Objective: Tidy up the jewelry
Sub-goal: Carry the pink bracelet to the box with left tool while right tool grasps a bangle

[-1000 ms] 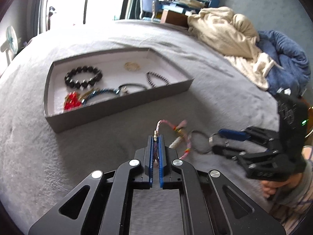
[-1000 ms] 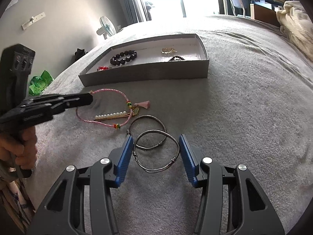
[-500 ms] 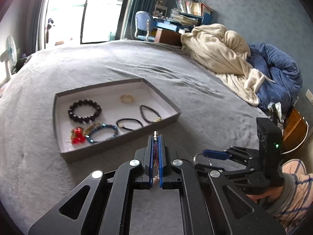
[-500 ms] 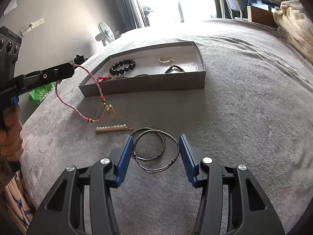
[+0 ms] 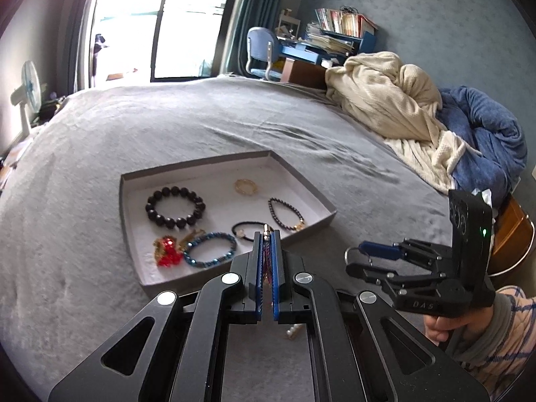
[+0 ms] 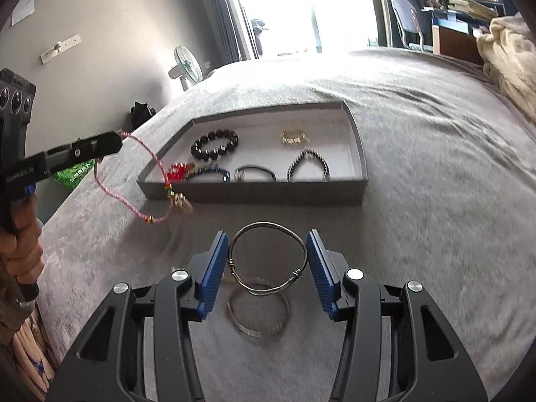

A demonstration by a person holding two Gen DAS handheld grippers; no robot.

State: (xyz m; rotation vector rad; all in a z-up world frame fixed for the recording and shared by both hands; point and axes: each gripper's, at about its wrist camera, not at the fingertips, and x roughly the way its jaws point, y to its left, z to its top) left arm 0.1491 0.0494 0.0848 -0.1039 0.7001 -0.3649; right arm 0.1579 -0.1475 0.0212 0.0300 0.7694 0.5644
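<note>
My left gripper (image 5: 266, 234) is shut on a pink cord bracelet (image 6: 134, 197), which hangs from its tip (image 6: 112, 142) above the bed, left of the grey tray (image 6: 254, 192). My right gripper (image 6: 268, 251) is shut on a silver wire bangle (image 6: 268, 258), lifted off the bed in front of the tray. A second silver bangle (image 6: 258, 315) lies on the bed below it. The tray (image 5: 308, 231) holds several bracelets, among them a black bead bracelet (image 5: 175, 207). The right gripper (image 5: 365, 258) shows in the left wrist view.
A gold pearl clip (image 5: 292, 331) lies on the grey bed cover under the left gripper. A cream blanket (image 5: 385, 100) and a blue blanket (image 5: 482, 134) are heaped at the far right. A fan (image 6: 186, 67) stands past the bed's left edge.
The left gripper has lifted the pink bracelet off the bed and moved toward the tray. The right gripper has closed on one silver bangle and raised it; the other bangle stayed down.
</note>
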